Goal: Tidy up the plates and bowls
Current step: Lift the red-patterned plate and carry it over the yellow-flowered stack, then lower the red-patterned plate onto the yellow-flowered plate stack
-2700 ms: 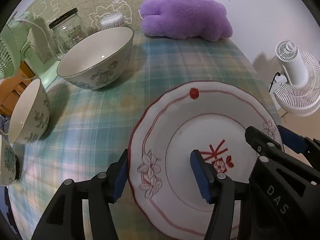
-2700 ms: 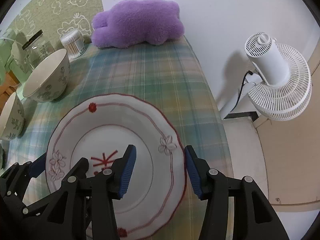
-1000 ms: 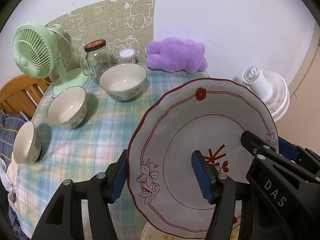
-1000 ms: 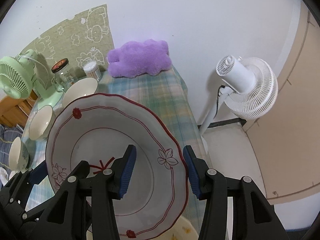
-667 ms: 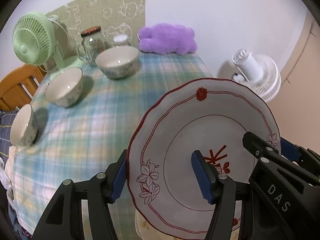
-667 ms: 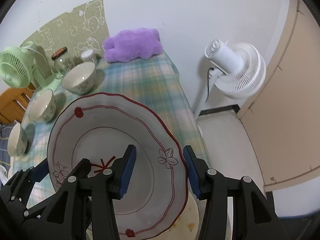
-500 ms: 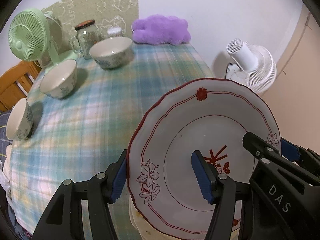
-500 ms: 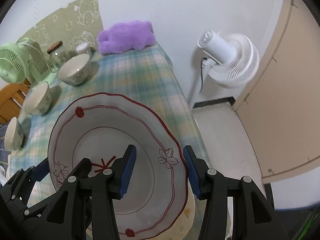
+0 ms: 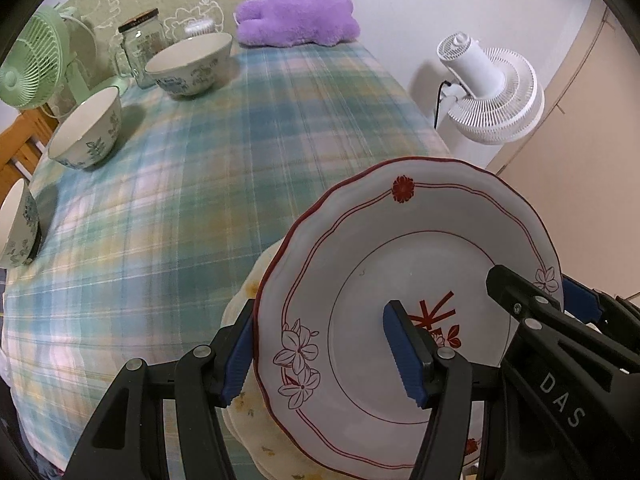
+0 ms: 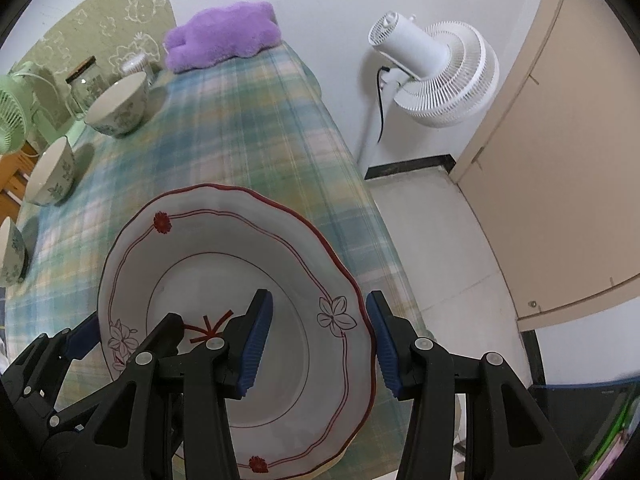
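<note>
A white plate with a red wavy rim and red flowers (image 9: 400,260) (image 10: 224,264) hangs tilted over the near right corner of the plaid table. My left gripper (image 9: 320,348) is shut on its left rim, one pad under the rim and one on the plate's face. On the opposite rim my right gripper (image 10: 318,336) is shut the same way. Just beneath it a cream plate with yellow specks (image 9: 240,428) lies on the table, mostly hidden. Three patterned bowls stand along the left: large (image 9: 192,64), medium (image 9: 88,132), small (image 9: 18,224).
At the table's far end are a purple plush (image 9: 296,20), a glass jar (image 9: 140,48) and a green fan (image 9: 28,68). A white fan (image 10: 432,76) stands on the floor right of the table, near a beige door (image 10: 560,160).
The plate, first flat on the table, has been lifted by both grippers, carried back toward the near edge and lowered. The cream plate has come into view beneath it.
</note>
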{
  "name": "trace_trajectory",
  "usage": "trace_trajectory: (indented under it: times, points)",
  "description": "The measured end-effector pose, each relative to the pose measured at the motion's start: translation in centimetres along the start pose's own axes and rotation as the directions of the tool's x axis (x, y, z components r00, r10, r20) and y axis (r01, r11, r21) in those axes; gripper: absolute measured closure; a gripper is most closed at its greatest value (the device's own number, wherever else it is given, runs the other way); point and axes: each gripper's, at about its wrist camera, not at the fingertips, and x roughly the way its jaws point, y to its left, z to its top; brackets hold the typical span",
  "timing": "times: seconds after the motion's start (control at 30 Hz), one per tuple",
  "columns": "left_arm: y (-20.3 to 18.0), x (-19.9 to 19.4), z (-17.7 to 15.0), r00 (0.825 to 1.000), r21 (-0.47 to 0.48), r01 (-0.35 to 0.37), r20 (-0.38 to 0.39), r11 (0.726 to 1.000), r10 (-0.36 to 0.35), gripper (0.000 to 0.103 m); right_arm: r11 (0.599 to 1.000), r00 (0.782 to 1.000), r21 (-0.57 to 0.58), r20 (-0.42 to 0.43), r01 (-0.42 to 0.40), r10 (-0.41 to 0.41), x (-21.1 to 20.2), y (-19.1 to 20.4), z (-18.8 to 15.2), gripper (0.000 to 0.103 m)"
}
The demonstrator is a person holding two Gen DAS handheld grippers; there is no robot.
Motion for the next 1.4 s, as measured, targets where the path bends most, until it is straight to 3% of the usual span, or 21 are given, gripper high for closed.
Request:
trace_trajectory:
  times: [0.47,0.83,1.0,1.4]
  points:
    - [-1.5,0.8,0.0,0.995,0.06,-0.099,0.017,0.993,0.098,0.039,0.999,0.998,0.033,-0.065,-0.023,0.025,2.5,-0.9,0.0,0.051]
    - [-1.7,1.1,-0.1,0.988,0.072,-0.152,0.027,0.986,0.15,0.039,0.998,0.996,0.025,-0.064,-0.061,0.063,2.8,-1.0,-0.2,0.051]
    - [-1.7,1.1,-0.1,0.988,0.072,-0.156,0.024,0.985,0.155,0.039,0.999,0.998,-0.012,-0.038,-0.041,0.04,2.1,-1.2,-0.5,0.069]
    - [-0.8,0.4,-0.9,0.99,0.065,-0.14,0.005,0.988,0.14,0.034,0.997,0.999,-0.071,-0.051,-0.021,0.018,1.9,0.0,-1.5,0.072]
